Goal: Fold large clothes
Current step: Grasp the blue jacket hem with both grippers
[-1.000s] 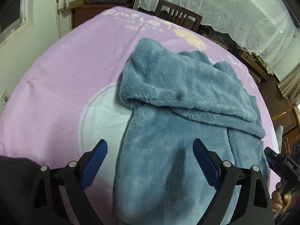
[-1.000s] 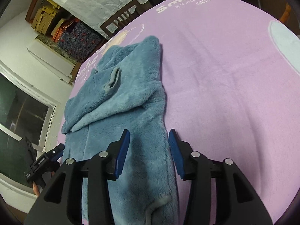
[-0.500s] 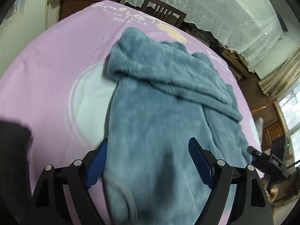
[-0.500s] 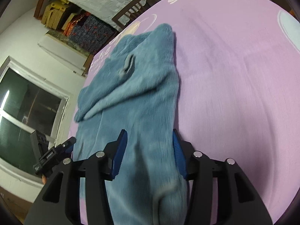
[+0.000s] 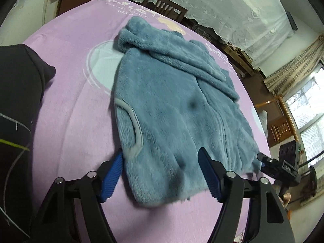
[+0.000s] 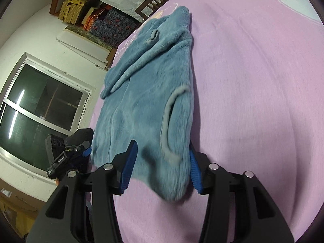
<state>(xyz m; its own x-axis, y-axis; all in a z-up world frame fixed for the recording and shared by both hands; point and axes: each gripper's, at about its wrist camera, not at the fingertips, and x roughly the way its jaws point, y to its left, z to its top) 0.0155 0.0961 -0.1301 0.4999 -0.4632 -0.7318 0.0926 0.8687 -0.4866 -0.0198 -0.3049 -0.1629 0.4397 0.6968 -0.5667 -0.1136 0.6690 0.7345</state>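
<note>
We hold both grippers low over the near hem of the blue fleece garment (image 5: 168,109), which lies flat on the purple blanket (image 5: 77,105) with its sleeves folded across the chest at the far end, well ahead of our tools.

Our left gripper (image 5: 162,174) stands with its jaws wide apart and nothing between the pads. The hem's near corner lies in the gap, just ahead of the blue fingers (image 5: 112,174), and the grey pocket trim (image 5: 133,129) curves up just beyond the left finger. We judge the jaws are spread this wide so they can straddle the thick pile before pinching.

Our right gripper (image 6: 162,169) is likewise parted and clamps nothing. The other hem corner droops between its fingers, one blue pad (image 6: 128,167) to the left of the cloth, the other half hidden behind the fleece edge. Whether the pads touch the cloth we cannot tell; the picture is blurred there.

Each tool sits at its own bottom corner, well apart across the hem, which suits lifting the lower edge evenly and carrying it forward over the folded sleeves. In our judgement the sleeves are done and the bottom-to-top fold is the step in hand.

A dark garment (image 5: 18,101) lies off to the left of our left gripper, apart from the fleece.
</note>
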